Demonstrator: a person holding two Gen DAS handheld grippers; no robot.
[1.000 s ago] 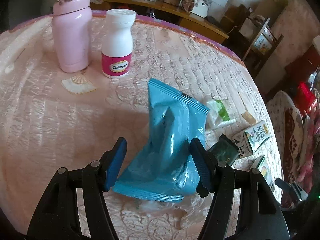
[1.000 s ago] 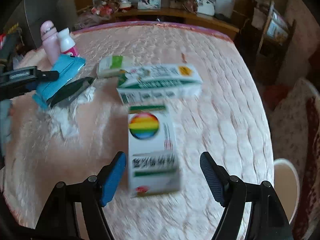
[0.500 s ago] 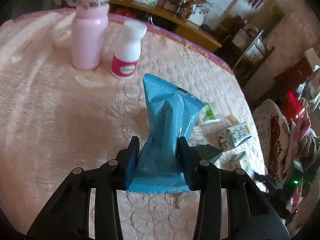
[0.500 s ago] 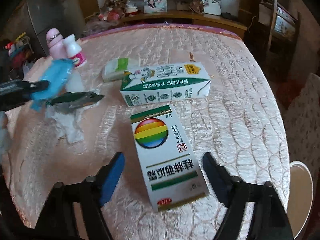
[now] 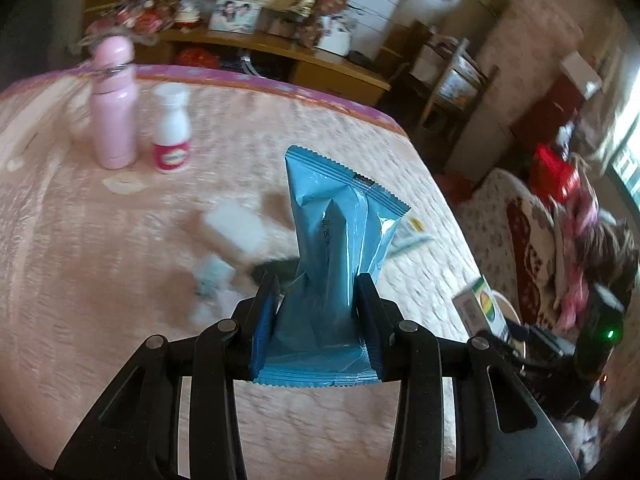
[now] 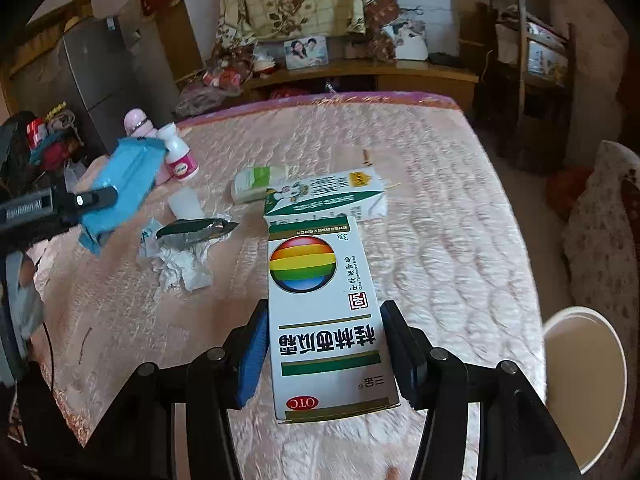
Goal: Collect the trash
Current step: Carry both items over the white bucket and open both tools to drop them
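My left gripper [image 5: 316, 300] is shut on a blue snack wrapper [image 5: 336, 240] and holds it lifted above the pink quilted table [image 5: 100, 280]; the wrapper also shows in the right wrist view [image 6: 120, 188]. My right gripper [image 6: 324, 344] is shut on a white medicine box with a rainbow ball [image 6: 324, 312], its jaws pressing both long sides. On the table lie a green-and-white carton [image 6: 328, 200], a small green-white packet [image 6: 256, 182], a dark foil wrapper [image 6: 196, 230] and crumpled white tissue [image 6: 180, 268].
A pink bottle [image 5: 114, 104] and a white pill bottle [image 5: 172, 132] stand at the table's far left. A white bin [image 6: 584, 384] sits on the floor off the table's right edge. A padded chair [image 6: 604, 240] is further right. Shelves line the back wall.
My left gripper has closed on the blue wrapper and lifted it off the table. My right gripper has moved in and closed on the rainbow medicine box.
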